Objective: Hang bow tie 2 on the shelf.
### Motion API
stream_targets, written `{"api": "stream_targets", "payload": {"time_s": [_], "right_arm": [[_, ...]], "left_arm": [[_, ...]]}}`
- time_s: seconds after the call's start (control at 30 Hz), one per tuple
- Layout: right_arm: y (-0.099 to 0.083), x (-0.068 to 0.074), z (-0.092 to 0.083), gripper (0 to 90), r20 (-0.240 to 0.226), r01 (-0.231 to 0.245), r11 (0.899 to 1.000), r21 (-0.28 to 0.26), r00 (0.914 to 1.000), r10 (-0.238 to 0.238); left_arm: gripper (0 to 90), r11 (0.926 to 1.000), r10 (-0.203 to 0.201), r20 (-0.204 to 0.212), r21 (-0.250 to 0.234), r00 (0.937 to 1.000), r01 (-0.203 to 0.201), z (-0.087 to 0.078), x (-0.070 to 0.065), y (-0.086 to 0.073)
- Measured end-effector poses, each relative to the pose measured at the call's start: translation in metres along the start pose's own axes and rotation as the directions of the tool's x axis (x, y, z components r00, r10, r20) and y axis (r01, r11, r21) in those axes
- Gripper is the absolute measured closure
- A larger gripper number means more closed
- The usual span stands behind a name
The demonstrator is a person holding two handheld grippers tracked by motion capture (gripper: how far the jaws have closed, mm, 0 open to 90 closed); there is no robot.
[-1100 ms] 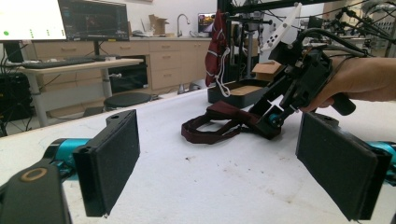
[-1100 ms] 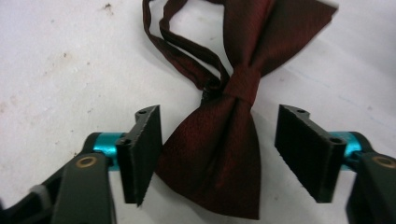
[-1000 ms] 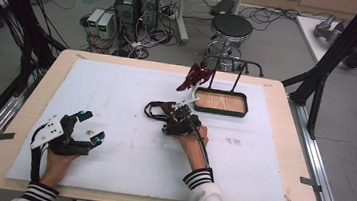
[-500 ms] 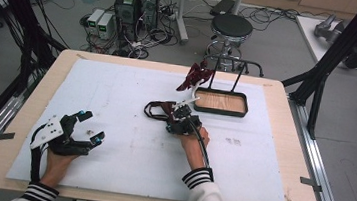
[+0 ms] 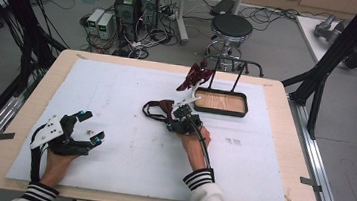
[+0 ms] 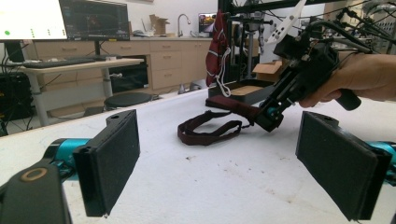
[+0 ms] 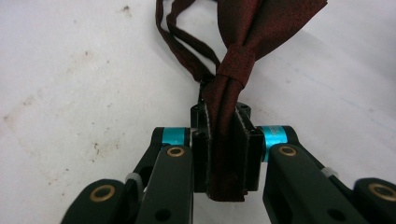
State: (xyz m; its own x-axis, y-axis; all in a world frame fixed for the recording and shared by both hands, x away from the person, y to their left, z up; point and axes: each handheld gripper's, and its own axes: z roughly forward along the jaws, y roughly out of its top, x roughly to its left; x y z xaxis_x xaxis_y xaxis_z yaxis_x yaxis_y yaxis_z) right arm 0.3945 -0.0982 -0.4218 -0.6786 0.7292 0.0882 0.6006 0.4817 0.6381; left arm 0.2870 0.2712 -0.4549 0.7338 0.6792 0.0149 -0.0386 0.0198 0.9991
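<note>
right gripper (image 5: 173, 117) sits near the middle of the white-covered table (image 5: 117, 89); compared with the frame a second earlier its hand is in the same spot, but its jaws have just been closing and now pinch the dark red bow tie (image 7: 233, 70), one wing squeezed flat between the pads in the right gripper view. the knot sits just beyond the jaw tips, the other wing fans out past it, and the neck strap (image 5: 151, 111) lies looped on the table to the left of the gripper, unchanged in place from before. left gripper (image 5: 89, 127) rests at the near left of the table, well apart from the tie, jaws spread wide with nothing between them, position matching the earlier frame. a second dark red tie (image 5: 195, 76) hangs on the stand above the black wooden-floored tray (image 5: 220, 111) at the far side, unmoved.
</note>
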Motion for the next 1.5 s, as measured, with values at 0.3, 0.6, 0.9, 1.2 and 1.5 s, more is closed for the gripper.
{"api": "stream_targets", "payload": {"time_s": [0.3, 0.6, 0.9, 1.2, 1.5], "right_arm": [[0.001, 0.000, -0.017, 79.6, -0.003, 0.028, 0.997, -0.071, 0.9996, -0.029], [0.001, 0.001, -0.035, 79.6, 0.002, 0.066, 0.983, -0.169, 0.9978, -0.066], [-0.002, 0.000, -0.051, 79.6, 0.012, 0.101, 0.964, -0.247, 0.9948, -0.101], [-0.009, -0.007, -0.070, 79.6, 0.032, 0.104, 0.944, -0.313, 0.9946, -0.099], [-0.016, -0.016, -0.089, 79.6, 0.070, 0.114, 0.923, -0.367, 0.9931, -0.095]], "left_arm": [[14.1, 1.0000, 0.001, -0.002, 0.000, 1.0000, -0.001, 0.000, 0.000, 0.000], [14.1, 1.0000, 0.003, 0.000, 0.000, 1.0000, -0.003, 0.000, 0.000, 0.000], [14.1, 1.0000, 0.003, -0.001, 0.001, 1.0000, -0.003, 0.000, -0.001, 0.000], [14.2, 1.0000, 0.003, 0.000, 0.000, 1.0000, -0.003, 0.000, -0.001, 0.000], [14.2, 1.0000, 0.005, -0.001, 0.002, 1.0000, -0.005, 0.000, -0.001, 0.000]]}}
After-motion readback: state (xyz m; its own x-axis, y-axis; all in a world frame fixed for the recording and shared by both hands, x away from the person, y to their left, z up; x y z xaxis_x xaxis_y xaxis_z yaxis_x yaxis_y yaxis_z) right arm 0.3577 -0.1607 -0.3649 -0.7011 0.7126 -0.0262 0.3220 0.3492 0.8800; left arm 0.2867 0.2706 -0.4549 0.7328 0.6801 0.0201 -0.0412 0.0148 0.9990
